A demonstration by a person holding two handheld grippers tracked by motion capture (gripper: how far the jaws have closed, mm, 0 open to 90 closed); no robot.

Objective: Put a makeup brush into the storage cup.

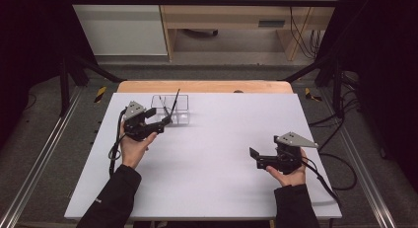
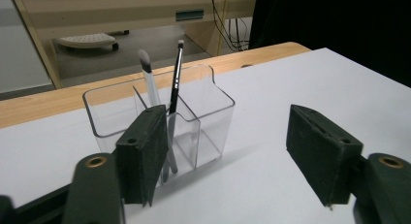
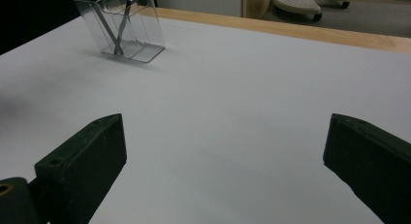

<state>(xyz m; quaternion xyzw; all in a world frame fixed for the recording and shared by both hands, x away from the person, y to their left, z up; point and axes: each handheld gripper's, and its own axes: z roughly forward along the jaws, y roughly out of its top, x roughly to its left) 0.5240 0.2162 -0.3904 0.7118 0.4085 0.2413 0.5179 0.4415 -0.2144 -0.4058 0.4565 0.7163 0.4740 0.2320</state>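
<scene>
The right gripper rests low over the near right part of the white counter, held in a hand; its fingers stand wide apart with nothing between them but bare counter. Further in and to the left, the left gripper sits just in front of a clear plastic organizer. Its fingers are also spread wide and hold nothing; one finger stands just in front of the organizer's near wall, the other well clear to the side over open counter.

The organizer stands upright near the far left part of the counter, close to the wooden edge strip. It is divided into compartments, and two makeup brushes lean in it: a black-handled brush with a small tip, and a white-handled brush with a fuller grey tip. Both lean bristles up, in or beside the middle compartment; exactly which cell each foot sits in I cannot tell through the clear walls.

What could go wrong: the organizer looks light, and the left gripper is very close to it. A careless sweep of the near finger could knock the wall and slide or tip the organizer, spilling both brushes. The brushes lean loosely, so a nudge to one handle could topple it against the other or flick it out.

No brand, label or readable writing shows on the organizer, the brushes or the grippers
</scene>
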